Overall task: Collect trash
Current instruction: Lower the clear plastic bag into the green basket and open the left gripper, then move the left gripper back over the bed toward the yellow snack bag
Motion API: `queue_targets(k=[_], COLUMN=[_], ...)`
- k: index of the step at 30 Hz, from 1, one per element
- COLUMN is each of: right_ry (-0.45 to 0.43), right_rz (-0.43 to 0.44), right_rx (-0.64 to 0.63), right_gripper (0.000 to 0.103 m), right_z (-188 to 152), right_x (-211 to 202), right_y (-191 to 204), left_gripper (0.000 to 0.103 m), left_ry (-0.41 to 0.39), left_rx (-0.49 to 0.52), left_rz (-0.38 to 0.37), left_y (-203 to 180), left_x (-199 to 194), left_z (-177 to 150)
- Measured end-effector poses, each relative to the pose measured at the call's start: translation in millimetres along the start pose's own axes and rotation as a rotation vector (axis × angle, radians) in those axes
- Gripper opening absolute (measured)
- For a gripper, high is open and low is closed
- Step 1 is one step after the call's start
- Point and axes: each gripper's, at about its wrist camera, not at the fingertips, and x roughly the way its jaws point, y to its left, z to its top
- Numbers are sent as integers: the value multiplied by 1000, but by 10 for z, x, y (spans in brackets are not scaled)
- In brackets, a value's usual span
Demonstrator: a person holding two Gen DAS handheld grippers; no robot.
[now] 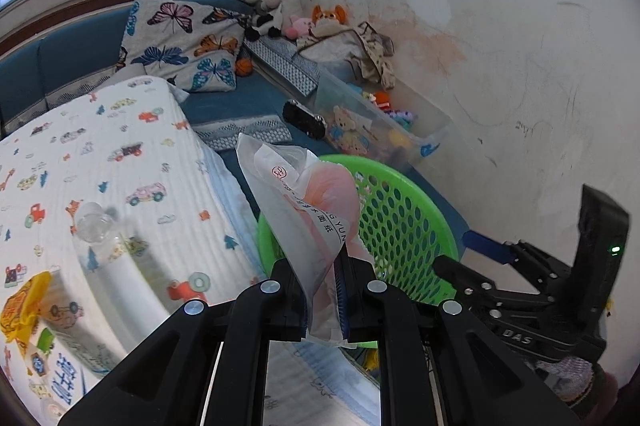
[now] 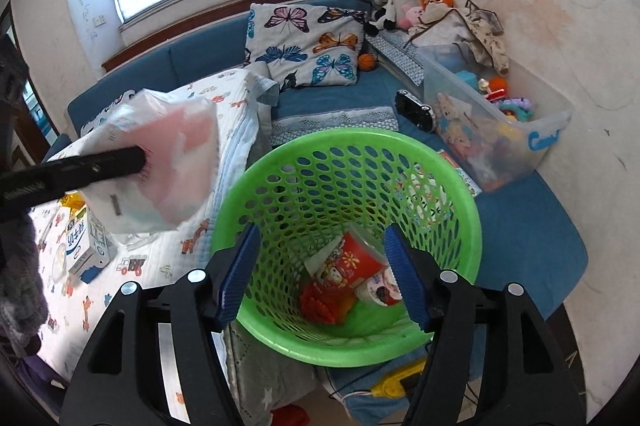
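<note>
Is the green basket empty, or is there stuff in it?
Not empty. The green basket has a red cup and other wrappers lying at its bottom, but most of it is unfilled.

The left tongs [image 1: 326,290] are clamped tight, angled downward; the right tongs [image 2: 320,270] stand parted, empty, angled downward.

Glossy perforated plastic basket [image 2: 348,162], quilted cloth blanket [image 1: 120,162]

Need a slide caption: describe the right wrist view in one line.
Right gripper open over the green basket of trash; left gripper brings a tissue pack.
</note>
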Motion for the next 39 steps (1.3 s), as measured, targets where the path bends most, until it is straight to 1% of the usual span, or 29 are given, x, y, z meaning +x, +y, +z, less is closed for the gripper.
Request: queue_targets(k=[7,12,16,17,18,19,22,23,30,39], right_ry=[-8,-6,-5,-5,-5,-4,-4,-5,-13,-12], right_rz=[-4,-6,-5,-5,-4,-2,1,2,17,68], right_rx=[16,32,45,47,49,51,54,54,33,-10], right_gripper=[68,69,69,69,69,69,69,69,70,72], right_z=[-40,-71,-86,-88,-93,-90,-82,-80,-63,-20], right_x=[-49,-64,-69,-70,-70,-67,-73,-76,-112,-74], right_y=[-89,-146,-199,-206,-212,-218,-215,-205,-84,206], left_gripper=[11,14,20,25,32,35,42,48,49,50], left_ry=[43,73,78,77,78,77,65,62,18,-20], left_rx=[23,39,52,61,65,66,65,62,30,-25], left_rz=[-4,-18,-19,-16,-13,-10,-12,-14,26,150], left_y=[-151,-257,-301,-311,-315,-314,-288,-275,-82,320], left_x=[226,390,461,472,478,479,431,414,146,-269], left_z=[-51,-88,-132,-145,-156,-167,-189,-188,-237,-389])
